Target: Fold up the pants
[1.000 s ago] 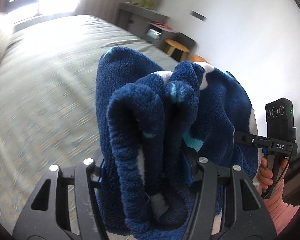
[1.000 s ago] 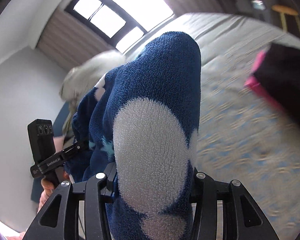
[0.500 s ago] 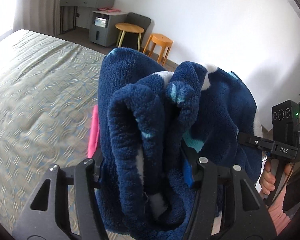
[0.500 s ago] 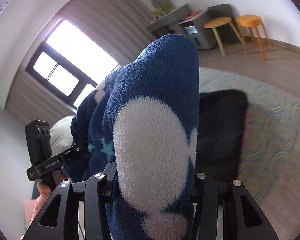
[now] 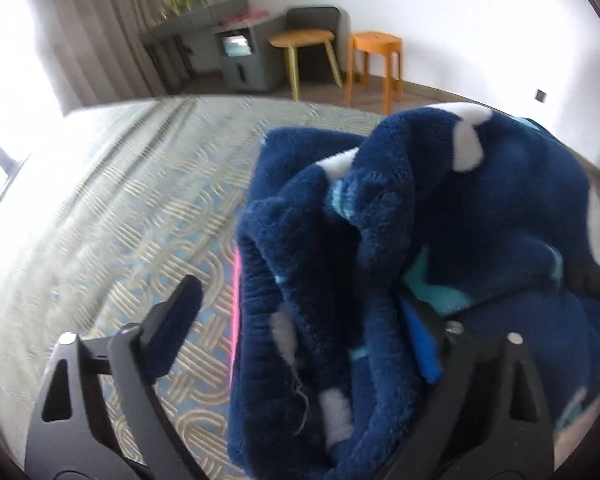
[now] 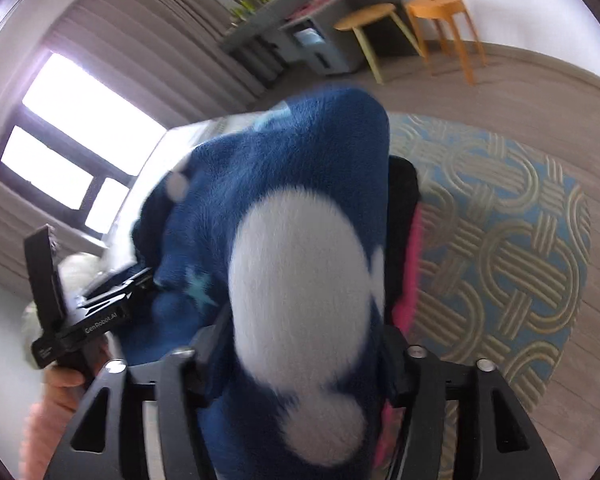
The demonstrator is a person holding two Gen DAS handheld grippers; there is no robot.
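**Both grippers releasing folded pants**

Left gripper: jaws opening, left finger clear of the fleece. Right gripper: jaws opening, pants between them, contact unclear. Pants bundled over black-and-pink garment on patterned bed.

**Room: bedroom, daylight from the left**

White wall at the far side, wood-look floor below it. Grey desk against the far wall, grey drawer unit beside it, dark chair behind. Two stools: pale wooden one next to an orange one, just apart. Beige curtains left of the desk. Dark-framed window far left, blown out bright. Bed cover with a blue and beige interlocking loop pattern fills the near ground.
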